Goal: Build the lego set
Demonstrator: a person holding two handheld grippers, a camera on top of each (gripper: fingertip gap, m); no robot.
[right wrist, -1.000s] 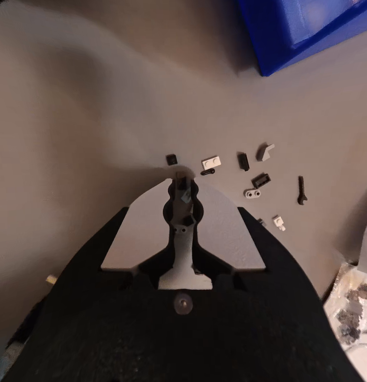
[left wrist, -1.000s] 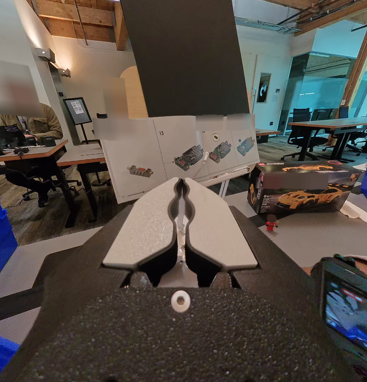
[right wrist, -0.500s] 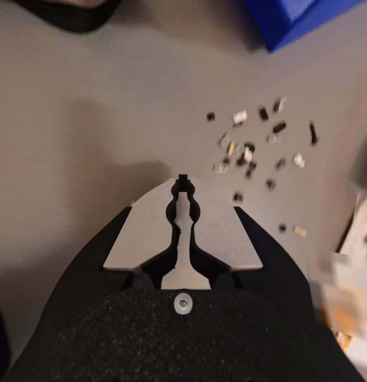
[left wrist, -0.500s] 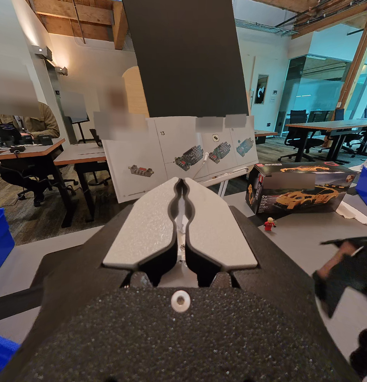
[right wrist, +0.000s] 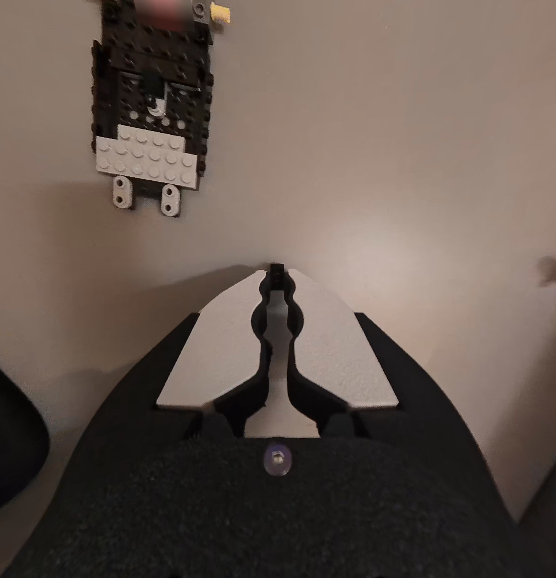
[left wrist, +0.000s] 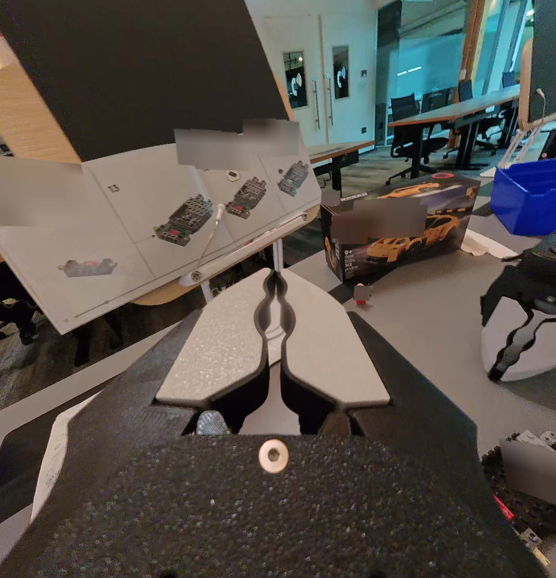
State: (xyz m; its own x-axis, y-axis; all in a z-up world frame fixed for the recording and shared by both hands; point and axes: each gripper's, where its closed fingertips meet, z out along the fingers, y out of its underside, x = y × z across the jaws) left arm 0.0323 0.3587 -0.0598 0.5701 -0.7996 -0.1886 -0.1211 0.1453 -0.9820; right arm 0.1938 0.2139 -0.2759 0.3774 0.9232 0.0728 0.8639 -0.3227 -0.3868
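My right gripper is shut on a small black lego piece held at its fingertips above the grey table. The partly built black and light grey lego chassis lies flat on the table, up and to the left of the right gripper. My left gripper is shut and empty, raised and facing the open instruction booklet on a stand. The right gripper also shows in the left wrist view at the right, pointing down. An edge of the chassis shows at the lower right there.
The black lego box with an orange car picture stands on the table behind a small red minifigure. A blue bin sits at the far right. Office desks and chairs stand beyond the table. Left tips to right tips: about 30 centimeters.
My right gripper picked a small black piece from the loose parts and carried it left to beside the chassis. My left gripper turned slightly, bringing the booklet closer and left.
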